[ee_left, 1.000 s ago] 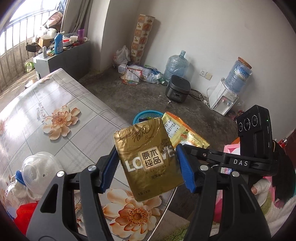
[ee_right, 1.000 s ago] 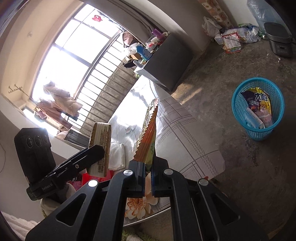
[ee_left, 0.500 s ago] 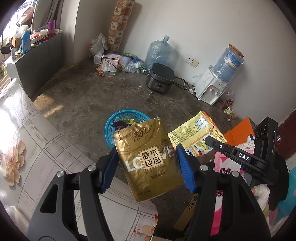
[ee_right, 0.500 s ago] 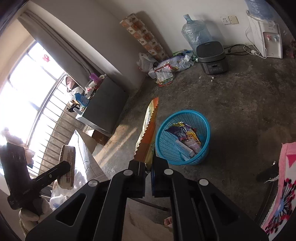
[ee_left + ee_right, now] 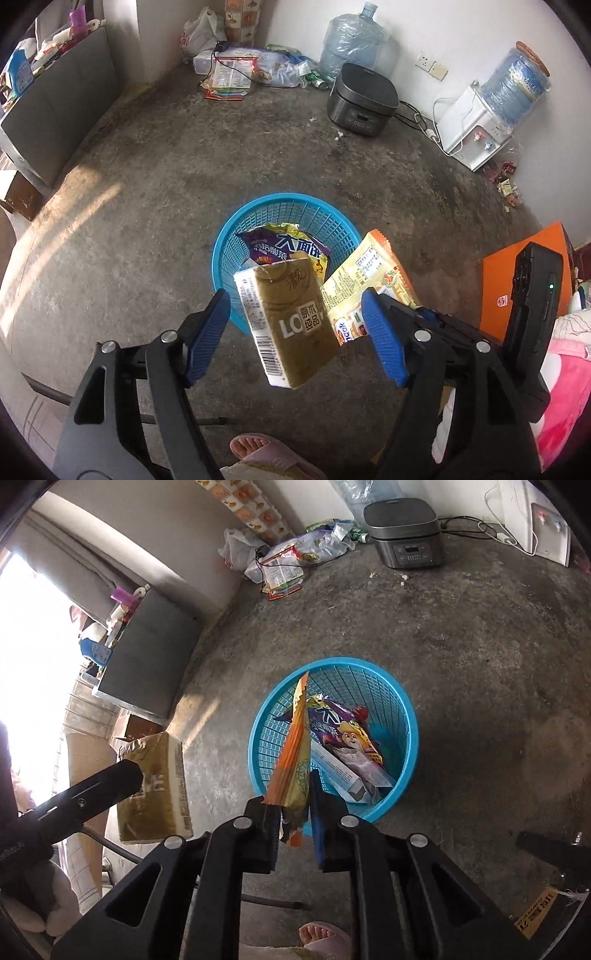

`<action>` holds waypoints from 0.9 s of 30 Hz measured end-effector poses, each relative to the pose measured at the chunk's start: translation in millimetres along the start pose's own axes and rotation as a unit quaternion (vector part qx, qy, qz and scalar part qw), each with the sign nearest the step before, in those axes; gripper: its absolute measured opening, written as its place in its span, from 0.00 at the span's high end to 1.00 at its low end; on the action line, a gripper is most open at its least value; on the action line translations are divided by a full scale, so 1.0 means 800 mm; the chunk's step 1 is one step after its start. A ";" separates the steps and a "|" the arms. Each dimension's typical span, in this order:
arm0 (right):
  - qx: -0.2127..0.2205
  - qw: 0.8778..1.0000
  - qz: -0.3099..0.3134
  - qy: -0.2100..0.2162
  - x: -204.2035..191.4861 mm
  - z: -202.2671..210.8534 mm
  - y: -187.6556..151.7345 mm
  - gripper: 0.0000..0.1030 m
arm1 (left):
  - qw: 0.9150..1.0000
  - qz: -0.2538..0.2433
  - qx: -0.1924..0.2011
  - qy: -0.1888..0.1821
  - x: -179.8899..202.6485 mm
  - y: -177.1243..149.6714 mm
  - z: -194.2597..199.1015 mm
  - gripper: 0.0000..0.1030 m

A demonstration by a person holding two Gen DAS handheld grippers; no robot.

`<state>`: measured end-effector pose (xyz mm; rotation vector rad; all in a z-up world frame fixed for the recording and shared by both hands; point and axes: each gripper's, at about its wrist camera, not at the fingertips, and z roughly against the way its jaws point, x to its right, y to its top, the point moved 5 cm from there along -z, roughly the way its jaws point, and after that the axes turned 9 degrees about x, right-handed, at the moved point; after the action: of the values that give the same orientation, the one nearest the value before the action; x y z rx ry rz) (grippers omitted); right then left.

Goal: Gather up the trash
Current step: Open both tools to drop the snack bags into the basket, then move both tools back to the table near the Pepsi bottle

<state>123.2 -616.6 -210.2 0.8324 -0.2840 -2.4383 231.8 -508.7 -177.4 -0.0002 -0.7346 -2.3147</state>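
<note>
We see a bare grey concrete floor [image 5: 155,206] with a blue basket [image 5: 284,206] of wrappers. Our left gripper [image 5: 295,332] fingers are opening, the gold tissue pack [image 5: 291,321] loose between them; our right gripper [image 5: 295,812] fingers are opening around the orange wrapper [image 5: 295,753].

A dark rice cooker [image 5: 362,100] sits on the bare concrete floor [image 5: 147,177] at about one o'clock, near a white water dispenser [image 5: 476,136] at two o'clock that carries a blue bottle [image 5: 517,88]. A spare water jug [image 5: 352,40] stands at twelve o'clock, a grey cabinet [image 5: 55,122] at ten o'clock, and a pink slipper [image 5: 266,454] shows at six o'clock.
</note>
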 end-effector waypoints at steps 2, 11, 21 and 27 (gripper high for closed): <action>-0.021 1.000 -0.010 -0.019 0.018 -0.040 -0.008 0.57 | 1.000 0.016 0.002 0.023 -0.016 0.003 -0.010 0.33; 0.007 0.998 -0.056 -0.024 0.053 -0.008 -0.040 0.56 | 0.994 0.033 0.099 0.025 -0.032 0.019 0.093 0.30; 0.207 0.971 0.117 -0.035 -0.070 0.167 -0.024 0.06 | 0.971 0.030 0.235 0.017 -0.021 -0.051 0.316 0.19; 0.247 0.940 0.234 0.016 -0.175 0.239 -0.056 0.06 | 0.962 0.057 0.263 0.038 -0.070 -0.137 0.423 0.19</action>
<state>78.5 -496.7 -5.3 0.8825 -0.9929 -1.9214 139.4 -237.1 40.1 0.2777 -1.2522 -1.9388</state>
